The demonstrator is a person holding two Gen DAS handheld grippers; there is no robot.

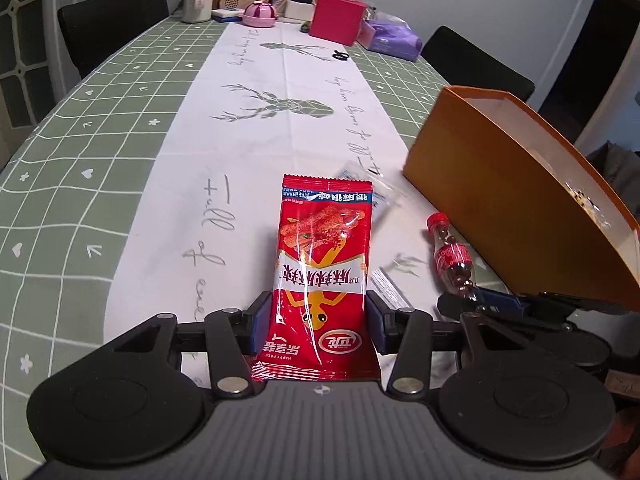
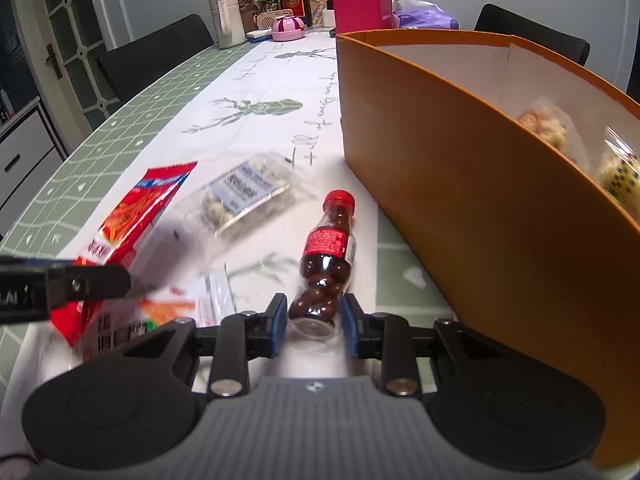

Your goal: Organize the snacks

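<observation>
Left gripper (image 1: 316, 322): fingers clamp a red foil snack packet (image 1: 322, 276), upright between the pads. Right gripper (image 2: 314, 322): fingers narrowly apart, flanking the base of a small clear plastic bottle of chocolate balls (image 2: 326, 264); contact cannot be told. Orange cardboard box (image 2: 460, 168) stands right of the fingers.

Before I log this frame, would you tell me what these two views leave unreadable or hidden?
- Orange box contents: in the right wrist view its near wall hides all but some pale snack tops; the left wrist view shows almost none.
- Red snack packet: blurred in the right wrist view, partly behind the left gripper.
- Candy bottle: whether the right gripper actually squeezes its base is unclear.
</observation>
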